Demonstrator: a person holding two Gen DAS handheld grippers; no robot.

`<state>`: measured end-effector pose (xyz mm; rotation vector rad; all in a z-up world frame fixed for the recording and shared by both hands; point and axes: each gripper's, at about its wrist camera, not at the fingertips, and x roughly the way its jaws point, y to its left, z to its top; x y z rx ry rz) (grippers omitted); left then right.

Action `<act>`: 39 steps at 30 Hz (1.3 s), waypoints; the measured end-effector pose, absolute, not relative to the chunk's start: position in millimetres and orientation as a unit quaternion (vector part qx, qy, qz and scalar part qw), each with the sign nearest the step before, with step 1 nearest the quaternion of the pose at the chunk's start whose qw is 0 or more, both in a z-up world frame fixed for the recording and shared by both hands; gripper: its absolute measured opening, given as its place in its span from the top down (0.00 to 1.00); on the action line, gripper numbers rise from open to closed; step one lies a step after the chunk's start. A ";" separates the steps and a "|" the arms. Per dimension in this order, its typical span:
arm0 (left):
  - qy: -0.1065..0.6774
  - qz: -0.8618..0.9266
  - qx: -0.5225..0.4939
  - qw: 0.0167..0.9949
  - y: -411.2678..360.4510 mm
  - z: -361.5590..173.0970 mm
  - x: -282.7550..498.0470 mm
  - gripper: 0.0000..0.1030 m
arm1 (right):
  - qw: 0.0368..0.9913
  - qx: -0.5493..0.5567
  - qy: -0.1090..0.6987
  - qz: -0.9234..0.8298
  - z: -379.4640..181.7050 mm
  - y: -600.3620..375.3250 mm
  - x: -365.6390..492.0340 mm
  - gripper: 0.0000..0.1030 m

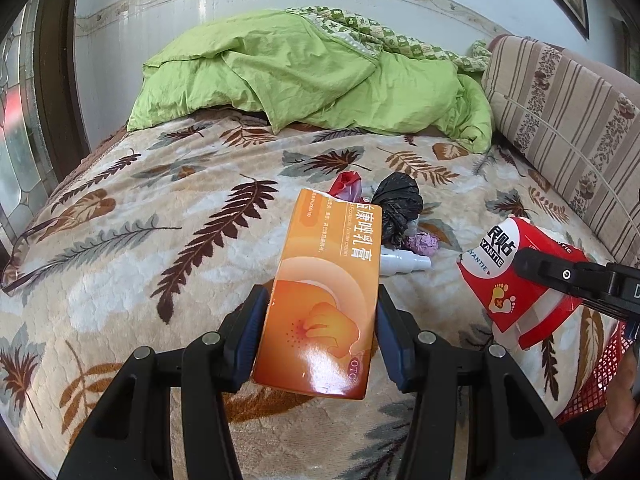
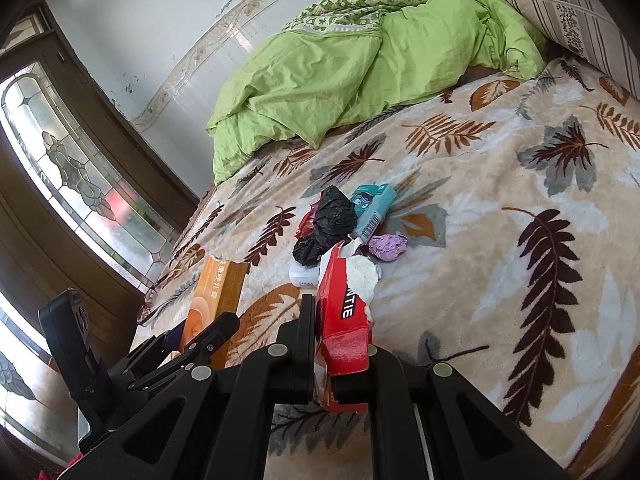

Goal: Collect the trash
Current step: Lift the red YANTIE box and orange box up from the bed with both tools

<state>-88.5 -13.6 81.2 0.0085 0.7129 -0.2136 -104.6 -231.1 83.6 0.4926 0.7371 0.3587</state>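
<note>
On the leaf-patterned blanket (image 1: 120,240), 1 green quilt (image 1: 312,76) lies far. The left gripper (image 1: 318,322) clamps 1 orange carton (image 1: 324,300); to its right the right gripper (image 2: 342,350) pinches 1 torn red box (image 2: 344,320). Either could slip, since thin card crushes under the jaws. Mid-bed wait 1 black bag (image 2: 332,220), 1 teal box (image 2: 374,204), 1 purple wad (image 2: 387,246), 1 white bottle (image 1: 404,261).

- Trash cluster mid-bed: black bag (image 2: 330,216), teal box (image 2: 372,208), purple wad (image 2: 387,246), white bottle (image 1: 404,261), touching or just beside one another.
- Leaf blanket (image 2: 500,280) bare right of the cluster and toward the camera.
- Green quilt (image 1: 320,76) heaped across the far end.
- Striped cushion (image 1: 568,116) walls the right edge.
</note>
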 end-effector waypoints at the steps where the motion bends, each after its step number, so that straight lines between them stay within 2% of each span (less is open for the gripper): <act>1: 0.348 -0.104 0.004 0.932 -13.8 81.2 -88.6 0.51 | 0.888 0.238 0.354 0.172 83.8 -231.4 -104.8 0.94; 30: 0.345 -0.121 0.008 0.931 -28.1 82.2 -97.1 0.51 | 0.890 0.241 0.348 0.171 86.2 -234.5 -107.0 0.94; 39: 0.346 -0.163 0.005 0.924 -42.4 97.4 -113.4 0.51 | 0.881 0.285 0.335 0.174 92.9 -251.1 -127.1 0.94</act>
